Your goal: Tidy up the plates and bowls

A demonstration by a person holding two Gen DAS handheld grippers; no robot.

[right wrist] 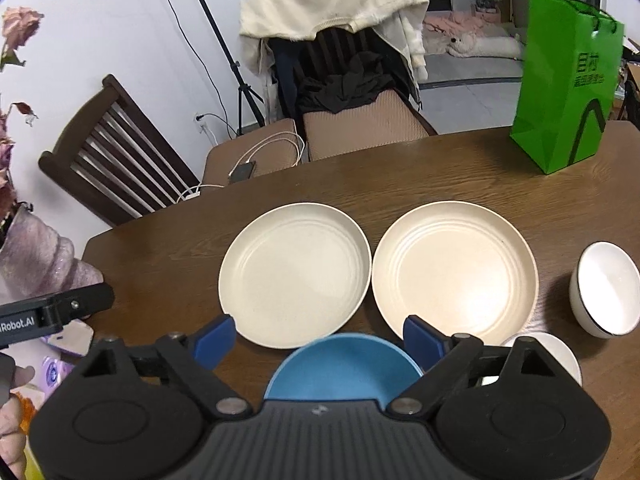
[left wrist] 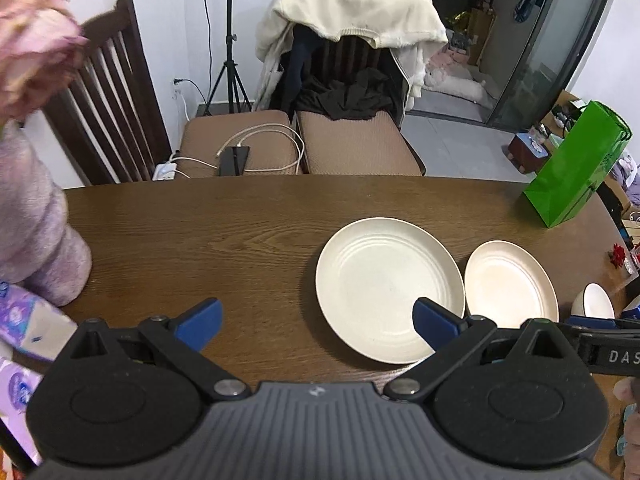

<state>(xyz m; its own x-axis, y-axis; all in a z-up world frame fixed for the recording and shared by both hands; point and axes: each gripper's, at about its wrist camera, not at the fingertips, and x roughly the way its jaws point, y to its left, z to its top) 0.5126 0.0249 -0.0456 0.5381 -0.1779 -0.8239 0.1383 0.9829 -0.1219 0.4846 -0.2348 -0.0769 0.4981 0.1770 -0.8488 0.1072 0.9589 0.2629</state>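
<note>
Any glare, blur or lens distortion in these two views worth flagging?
Left wrist view: strong fisheye bend curves the dark wooden table's far edge; the pink dried flowers at top left are blurred; corners vignette black. Right wrist view: a soft glare patch sits on the right-hand round cream plate; the green paper bag leans with the distortion; both plates stay sharp.

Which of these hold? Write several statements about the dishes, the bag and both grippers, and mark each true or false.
1. Two cream plates lie side by side on the table. True.
2. The blue bowl is stacked on a cream plate. False: it sits on the table, nearer than both.
3. The green bag lies flat. False: it stands upright.
4. The right gripper holds nothing. True.
5. The left gripper is clamped on a plate. False: open, empty.
</note>
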